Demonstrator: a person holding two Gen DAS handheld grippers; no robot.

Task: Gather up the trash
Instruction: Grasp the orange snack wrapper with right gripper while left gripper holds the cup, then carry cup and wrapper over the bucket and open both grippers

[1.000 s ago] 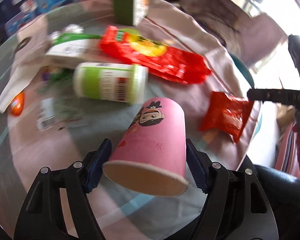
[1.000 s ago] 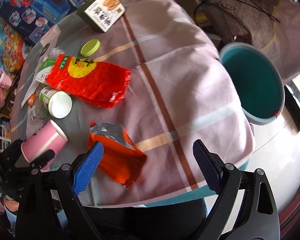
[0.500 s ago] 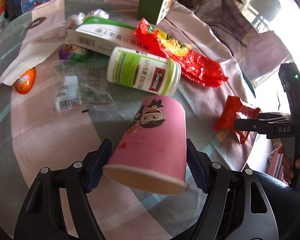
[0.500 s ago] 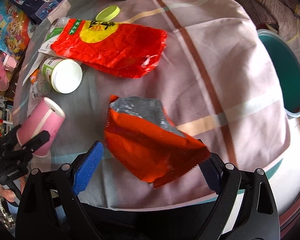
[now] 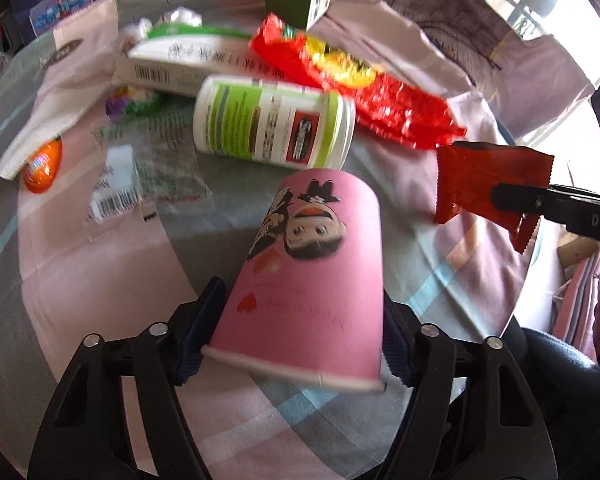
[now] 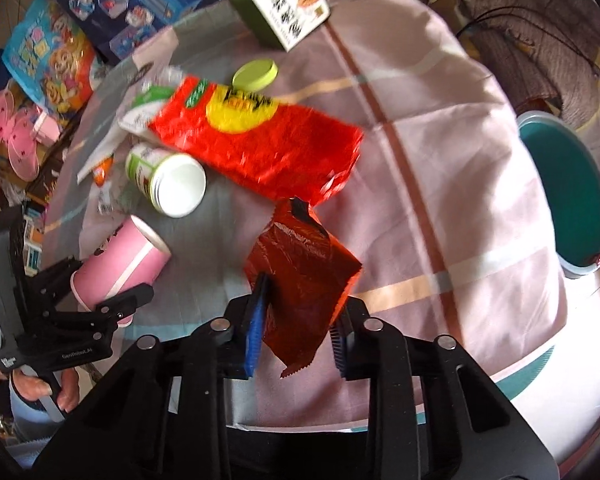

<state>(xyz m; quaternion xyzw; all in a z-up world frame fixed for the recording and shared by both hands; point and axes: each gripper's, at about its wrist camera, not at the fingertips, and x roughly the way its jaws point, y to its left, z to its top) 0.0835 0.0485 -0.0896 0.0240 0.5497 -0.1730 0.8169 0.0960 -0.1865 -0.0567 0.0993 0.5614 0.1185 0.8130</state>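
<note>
While both tools are loaded above the checked tablecloth:
Left gripper: clamps pink paper cup.
Right gripper: jaws just closed, pinching small red wrapper.

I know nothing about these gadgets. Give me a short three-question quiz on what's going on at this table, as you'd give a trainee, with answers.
1. True or false: the left hand-held gripper holds the pink paper cup.
2. What is clamped in the right hand-held gripper: (a) green lid, (b) small red snack wrapper, (c) white supplement bottle?
3. Which container that could take trash stands past the table's edge in the right wrist view?

Key: 1 true. 2 b; its jaws have just been closing on the wrapper. 3 the teal bucket.
</note>
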